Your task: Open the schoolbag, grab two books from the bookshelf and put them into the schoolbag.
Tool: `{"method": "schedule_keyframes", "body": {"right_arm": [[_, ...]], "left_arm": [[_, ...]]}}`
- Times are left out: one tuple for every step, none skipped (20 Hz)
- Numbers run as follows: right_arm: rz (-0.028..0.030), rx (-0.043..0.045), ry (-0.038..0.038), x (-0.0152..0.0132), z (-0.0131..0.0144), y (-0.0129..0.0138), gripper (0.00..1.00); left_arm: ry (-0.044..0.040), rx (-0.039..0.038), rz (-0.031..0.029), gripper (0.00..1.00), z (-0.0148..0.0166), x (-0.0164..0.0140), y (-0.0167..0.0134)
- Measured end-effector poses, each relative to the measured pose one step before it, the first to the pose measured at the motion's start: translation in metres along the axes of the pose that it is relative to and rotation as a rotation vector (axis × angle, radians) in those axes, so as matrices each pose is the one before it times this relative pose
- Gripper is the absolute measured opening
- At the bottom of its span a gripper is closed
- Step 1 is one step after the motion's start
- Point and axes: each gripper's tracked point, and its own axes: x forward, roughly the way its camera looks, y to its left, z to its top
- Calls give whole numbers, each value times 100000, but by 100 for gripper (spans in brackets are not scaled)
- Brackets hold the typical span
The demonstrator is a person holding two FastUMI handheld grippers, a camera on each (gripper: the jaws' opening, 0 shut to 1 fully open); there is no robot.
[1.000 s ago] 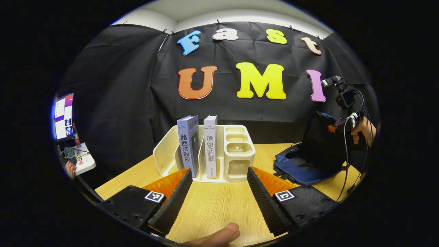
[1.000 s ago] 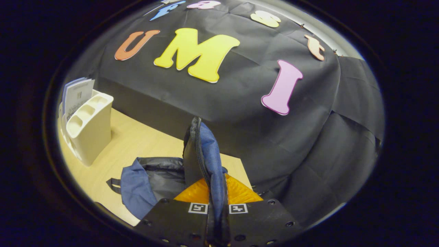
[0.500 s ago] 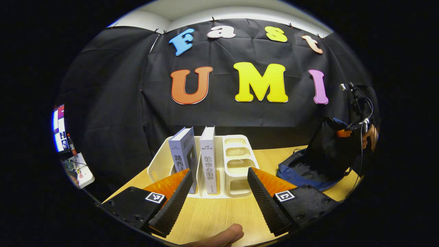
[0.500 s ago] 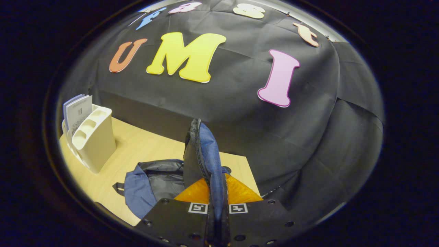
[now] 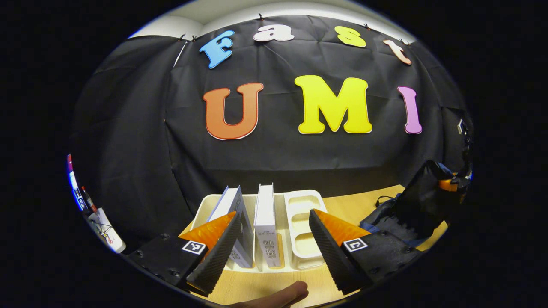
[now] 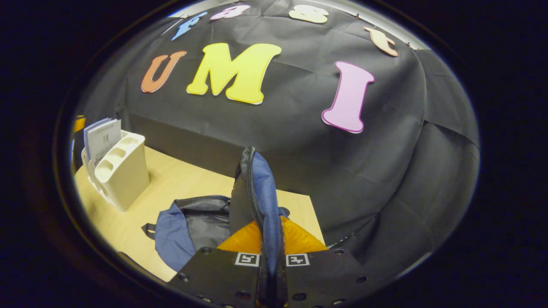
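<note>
Two grey-white books (image 5: 266, 222) stand upright in the cream bookshelf (image 5: 302, 222) on the wooden table. My left gripper (image 5: 272, 220) is open just above and in front of them, its fingers straddling both books without touching. The blue schoolbag (image 6: 192, 226) lies open on the table, dark lining showing. My right gripper (image 6: 270, 239) is shut on the schoolbag's flap (image 6: 259, 192), holding it up. In the left gripper view the schoolbag (image 5: 411, 205) sits at the right with the right gripper (image 5: 454, 185) at its raised flap. The bookshelf (image 6: 120, 171) shows left in the right gripper view.
The shelf's small cream compartments (image 5: 304, 209) lie to the right of the books. A thumb (image 5: 278, 295) shows at the bottom edge of the left gripper view. A side table with small items (image 5: 102, 222) is at the far left. Black cloth walls the table's back.
My left gripper has risen and moved closer to the bookshelf, now looking down on the books' tops between its fingers. The right gripper still holds the flap up, hardly moved.
</note>
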Motion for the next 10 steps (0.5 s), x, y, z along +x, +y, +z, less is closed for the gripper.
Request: {"method": "schedule_keyframes", "body": {"right_arm": [[671, 302, 139, -20, -115, 10, 7], [446, -171, -35, -2, -89, -118, 7], [136, 99, -412, -108, 23, -173, 7], [424, 128, -235, -66, -59, -95, 7], [442, 260, -270, -118, -36, -82, 7], [333, 490, -17, -37, 18, -94, 8], [432, -95, 90, -21, -168, -36, 7], [239, 17, -103, -25, -36, 1, 7], [176, -214, 71, -32, -76, 36, 8], [269, -543, -129, 4, -123, 68, 8]], "left_arm": [[1671, -1873, -1861, 100, 482, 886, 0], [1549, -1339, -1791, 100, 586, 976, -146], [2904, -1308, -155, 100, 280, 1071, 246], [2586, 615, -13, 100, 137, 743, 203], [1793, 815, 565, 100, 210, 957, 221], [2575, 1372, 552, 100, 58, 960, 257], [2664, 1278, -16, 100, -200, 506, 91], [1745, 1623, 1159, 100, -73, 543, 302], [2850, 1370, 226, 99, -252, 728, 105], [2044, 764, 1132, 100, -144, 941, 307]]}}
